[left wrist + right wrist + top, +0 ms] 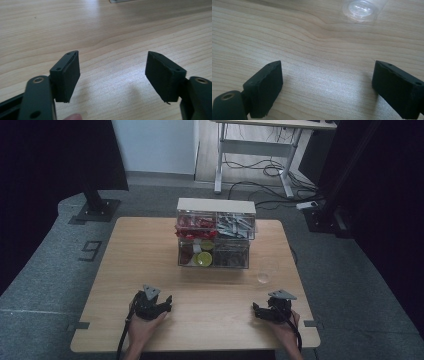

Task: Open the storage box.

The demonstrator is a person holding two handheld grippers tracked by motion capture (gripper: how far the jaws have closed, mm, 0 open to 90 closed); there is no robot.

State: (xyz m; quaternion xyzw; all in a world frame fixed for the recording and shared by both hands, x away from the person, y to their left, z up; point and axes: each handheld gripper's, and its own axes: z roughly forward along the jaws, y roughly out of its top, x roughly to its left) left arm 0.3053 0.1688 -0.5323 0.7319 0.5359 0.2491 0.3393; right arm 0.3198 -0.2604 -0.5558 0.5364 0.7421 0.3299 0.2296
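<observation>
- My left gripper [167, 303], lower left of the high view, rests low over the table [125, 270] with jaws spread wide and nothing between them, ready to start.
- My right gripper [256, 310], lower right, is likewise agape and empty.
- The clear cup [263, 278] stands just above it, nearest to reach.
- The drawer organiser [215, 234] sits centre, well apart from both grippers.

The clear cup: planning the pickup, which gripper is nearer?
Right. The right gripper sits just below the clear cup; the left gripper is far across the table.
</observation>
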